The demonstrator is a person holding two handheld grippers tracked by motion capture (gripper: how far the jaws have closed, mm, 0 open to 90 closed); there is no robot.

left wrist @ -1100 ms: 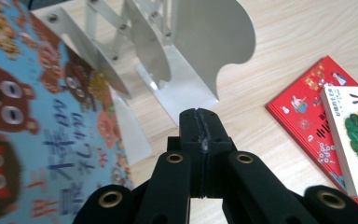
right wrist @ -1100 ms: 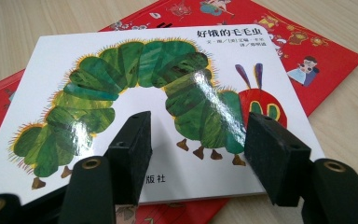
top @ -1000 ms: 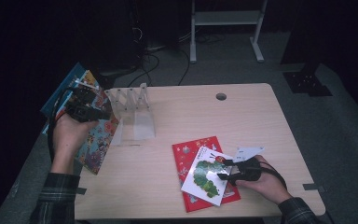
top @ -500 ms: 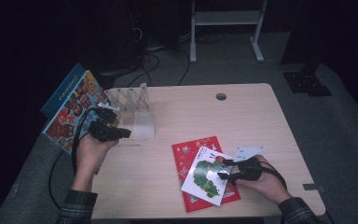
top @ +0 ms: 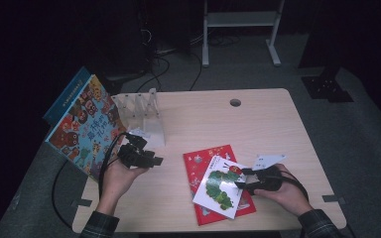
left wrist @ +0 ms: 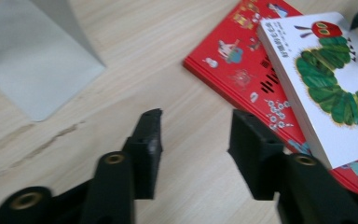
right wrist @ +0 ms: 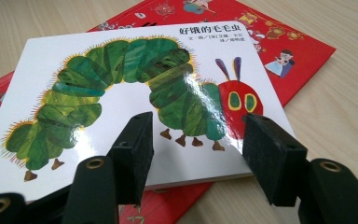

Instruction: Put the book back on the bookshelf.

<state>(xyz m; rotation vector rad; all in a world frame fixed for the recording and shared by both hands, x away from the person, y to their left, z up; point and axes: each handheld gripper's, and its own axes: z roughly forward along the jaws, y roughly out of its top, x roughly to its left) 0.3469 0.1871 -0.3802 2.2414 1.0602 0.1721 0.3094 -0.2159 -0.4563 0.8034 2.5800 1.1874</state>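
A white caterpillar book (top: 221, 191) (left wrist: 335, 79) (right wrist: 98, 79) lies on a red book (top: 198, 163) (left wrist: 228, 60) (right wrist: 298, 46) at the table's front right. My right gripper (top: 239, 182) (right wrist: 198, 119) is open at the white book's near edge, its jaws apart over the cover and not pressing on it. My left gripper (top: 156, 159) (left wrist: 196, 121) is low over bare wood left of the red book. Its jaws have just been opening and nothing is between them. A colourful picture book (top: 82, 124) leans upright at the table's left edge.
A clear slotted book rack (top: 139, 106) stands at the back left, and its pale base (left wrist: 32, 60) is close to my left jaws. The wooden table (top: 258, 124) has a cable hole (top: 235, 102) at the back. A white frame (top: 238, 20) stands on the floor behind.
The left hand came down and to the right, away from the colourful book, which now leans at the table's left edge. The left jaws went from shut to open. The right hand kept still.
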